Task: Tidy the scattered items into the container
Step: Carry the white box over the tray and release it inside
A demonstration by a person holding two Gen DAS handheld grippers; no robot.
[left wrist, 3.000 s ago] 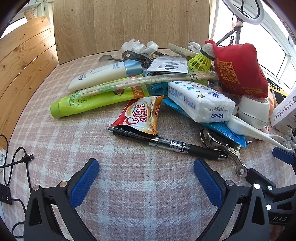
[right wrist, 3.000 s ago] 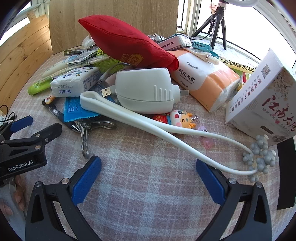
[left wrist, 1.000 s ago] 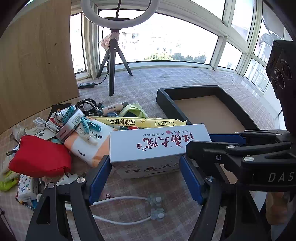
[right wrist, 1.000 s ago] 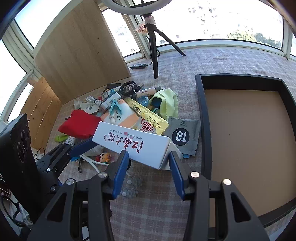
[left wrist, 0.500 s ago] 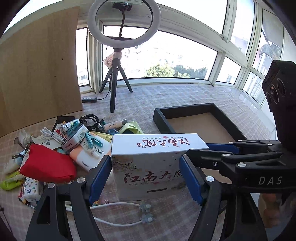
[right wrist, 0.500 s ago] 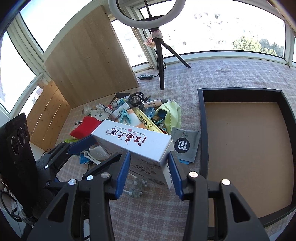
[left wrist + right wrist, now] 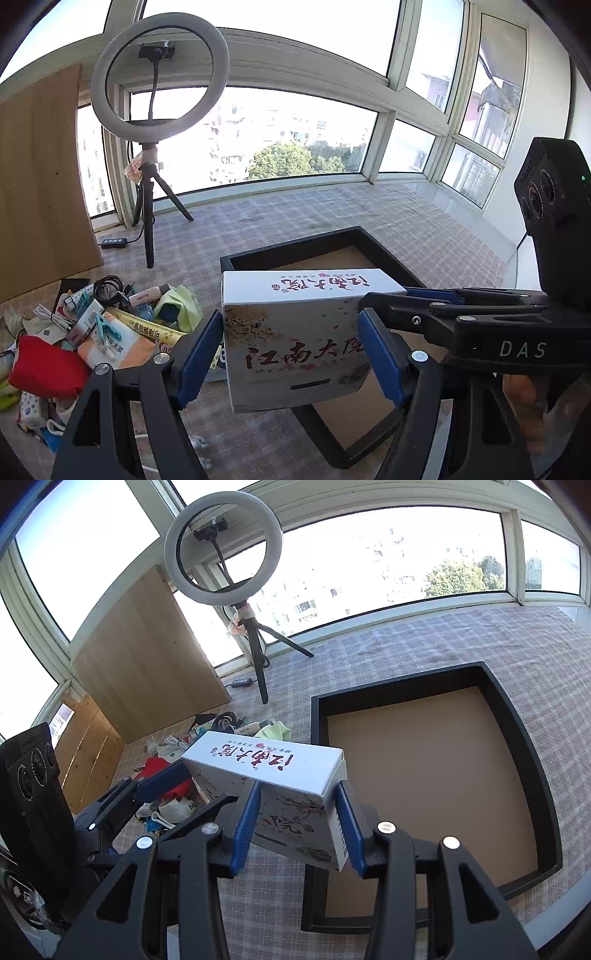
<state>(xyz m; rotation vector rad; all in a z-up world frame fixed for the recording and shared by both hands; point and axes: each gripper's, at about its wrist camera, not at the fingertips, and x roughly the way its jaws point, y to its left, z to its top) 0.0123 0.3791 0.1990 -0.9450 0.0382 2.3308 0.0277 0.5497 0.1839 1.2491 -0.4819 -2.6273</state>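
Note:
A white box with red and black Chinese lettering (image 7: 295, 332) is held in the air by both grippers. My left gripper (image 7: 291, 365) is shut on its wide face. My right gripper (image 7: 295, 823) is shut on one end of the same box (image 7: 266, 764). The box hangs over the near left edge of the black tray (image 7: 517, 716) with a brown cardboard floor, which holds nothing. In the left wrist view the tray (image 7: 295, 249) lies behind and below the box.
A heap of scattered items lies at the left: a red pouch (image 7: 44, 363), an orange-white packet (image 7: 118, 345), a green cloth (image 7: 181, 299), cables. A ring light on a tripod (image 7: 147, 184) stands behind on the checked cloth. A wooden board (image 7: 147, 664) leans at the back left.
Both grippers closed on the white box and lifted it from the cloth. They have carried it up and rightward until it hangs over the tray's edge.

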